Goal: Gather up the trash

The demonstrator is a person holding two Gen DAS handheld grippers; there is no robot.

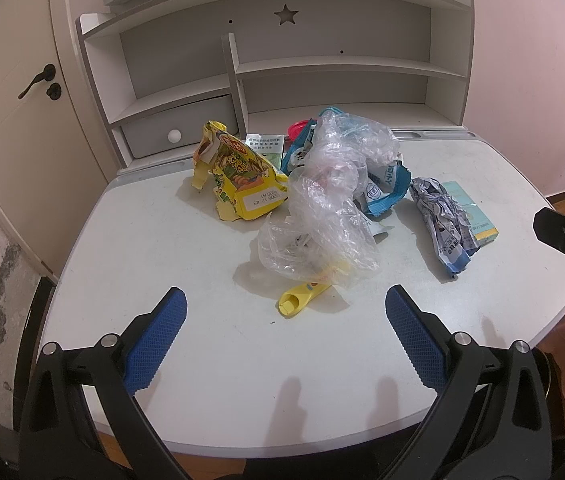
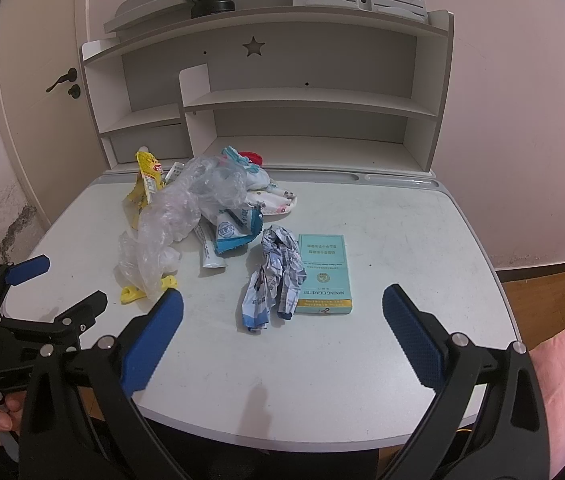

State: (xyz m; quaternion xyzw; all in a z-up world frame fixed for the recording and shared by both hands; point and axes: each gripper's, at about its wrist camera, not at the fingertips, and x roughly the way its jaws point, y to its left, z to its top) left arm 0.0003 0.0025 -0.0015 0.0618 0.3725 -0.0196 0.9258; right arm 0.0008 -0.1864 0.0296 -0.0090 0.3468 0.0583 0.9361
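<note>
hovering over the desk, the left gripper and right gripper both gape wide, holding nothing; clear plastic bag, yellow wrapper, crumpled wrapper and cigarette box lie mid-desk.

Evenly lit, moderately bright, with soft indoor light from above and behind the cameras. Faint finger-shaped shadows on the near table in both views, short soft shadows beside the trash. Mild sheen on the clear plastic bag, no harsh glare. Strong fisheye bending: shelf lines and table edge curved, dark vignette in the corners. Sharp centre, slight softness toward the rims. Pinkish cast on walls.
</note>
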